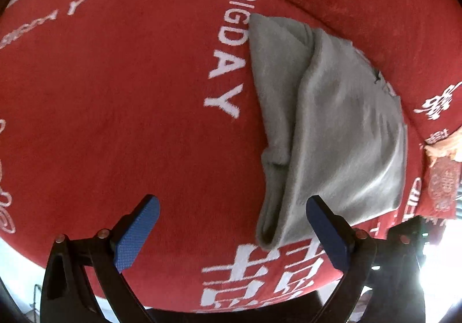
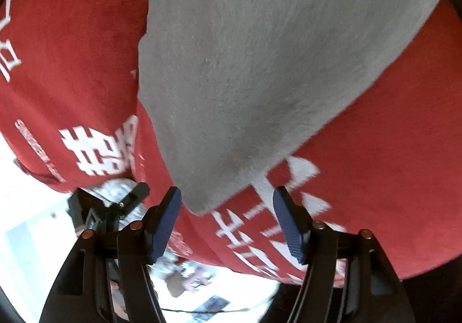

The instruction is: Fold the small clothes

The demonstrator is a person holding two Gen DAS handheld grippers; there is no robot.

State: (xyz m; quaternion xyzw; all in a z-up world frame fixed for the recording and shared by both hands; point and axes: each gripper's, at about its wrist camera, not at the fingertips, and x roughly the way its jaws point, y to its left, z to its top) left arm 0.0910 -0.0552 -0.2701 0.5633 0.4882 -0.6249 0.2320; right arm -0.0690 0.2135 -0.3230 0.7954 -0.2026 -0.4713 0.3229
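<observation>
**Grey garment folded on red cloth, both claws released**

Lying on the red printed cloth (image 1: pixel 115 92) that covers the surface: one small grey garment (image 1: pixel 332 126), folded lengthwise into a long narrow shape. Long axis, in the left wrist view, running from the upper middle of the picture down toward the camera, with the narrow end nearest and a rolled fold open at that tip. Seen from the right wrist, same grey garment (image 2: pixel 260 63) tapering down to a blunt corner close to the camera (blurred there).

Readable on the cloth just left of the garment: white capitals "BIGDAY", set along the garment's length and touching its upper edge. Below the garment's near tip, large white Chinese characters, partly cut off. Fainter lettering further left, too smeared to read.

Left claw (image 1: pixel 231 225) released, blue pads wide apart, right pad just beside the garment's near end, nothing pinched. Right claw (image 2: pixel 228 222) likewise released, jaws apart, garment's corner just above the gap, not gripped.
</observation>
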